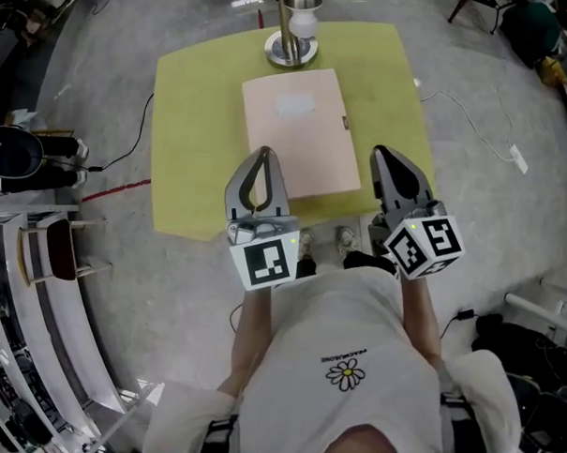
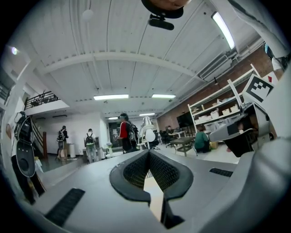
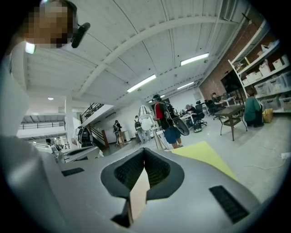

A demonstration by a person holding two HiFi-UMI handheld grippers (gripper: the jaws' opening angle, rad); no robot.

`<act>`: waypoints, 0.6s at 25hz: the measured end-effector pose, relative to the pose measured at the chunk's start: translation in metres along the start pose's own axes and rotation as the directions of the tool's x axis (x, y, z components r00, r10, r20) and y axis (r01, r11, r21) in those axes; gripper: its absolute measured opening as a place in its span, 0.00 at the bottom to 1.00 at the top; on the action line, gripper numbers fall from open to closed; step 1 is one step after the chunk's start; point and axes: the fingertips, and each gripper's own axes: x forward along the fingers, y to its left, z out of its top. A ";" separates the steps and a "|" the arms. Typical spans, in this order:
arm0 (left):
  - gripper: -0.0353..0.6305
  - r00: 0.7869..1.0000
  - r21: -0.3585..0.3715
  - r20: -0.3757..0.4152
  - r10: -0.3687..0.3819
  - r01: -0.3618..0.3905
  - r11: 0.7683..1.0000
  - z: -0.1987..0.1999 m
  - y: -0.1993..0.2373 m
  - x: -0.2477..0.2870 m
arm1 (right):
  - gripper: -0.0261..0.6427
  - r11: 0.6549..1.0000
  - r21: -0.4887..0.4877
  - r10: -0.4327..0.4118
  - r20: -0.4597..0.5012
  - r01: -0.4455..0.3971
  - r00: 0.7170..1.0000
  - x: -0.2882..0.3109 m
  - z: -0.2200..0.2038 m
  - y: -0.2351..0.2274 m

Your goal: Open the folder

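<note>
A closed pale pink folder point(image 1: 297, 128) lies flat on the yellow-green table point(image 1: 189, 142), with a small dark clasp on its right edge. My left gripper point(image 1: 262, 154) is shut and empty, its tip over the folder's near left part. My right gripper point(image 1: 381, 152) is also shut and empty, its tip just right of the folder's near right corner. In the left gripper view the jaws point(image 2: 148, 152) meet at the tip, and the folder point(image 2: 153, 195) shows through the slot below. The right gripper view shows the same: jaws point(image 3: 144, 150) together, folder point(image 3: 137, 193) below.
A metal desk lamp point(image 1: 294, 24) stands at the table's far edge behind the folder. A white cable and plug point(image 1: 516, 158) lie on the floor to the right. Racks and a black headset stand point(image 1: 15, 153) are at the left. People point(image 2: 123, 132) stand far off.
</note>
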 end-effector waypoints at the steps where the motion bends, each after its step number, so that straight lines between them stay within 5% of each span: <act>1: 0.08 1.000 0.001 -0.002 0.000 0.000 1.000 -0.001 -0.002 0.000 | 0.06 1.000 0.018 0.002 -0.006 -0.001 1.000 0.000 -0.002 -0.003; 5: 0.08 0.999 0.031 -0.020 -0.040 0.040 0.999 -0.006 -0.013 0.005 | 0.06 0.999 0.049 -0.001 -0.033 0.002 0.999 -0.001 -0.012 -0.011; 7: 0.08 0.994 0.115 -0.036 -0.102 0.106 0.988 -0.008 -0.020 0.010 | 0.06 0.999 0.052 -0.005 -0.044 0.007 0.999 -0.002 -0.016 -0.014; 11: 0.09 0.962 0.353 -0.184 -0.204 0.258 0.899 -0.035 -0.031 0.016 | 0.06 0.998 0.060 0.012 -0.109 -0.005 0.994 0.000 -0.037 -0.021; 15: 0.22 0.912 0.399 -0.319 -0.257 0.375 0.836 -0.065 -0.044 0.011 | 0.06 0.997 0.079 0.017 -0.174 -0.003 0.985 -0.004 -0.058 -0.027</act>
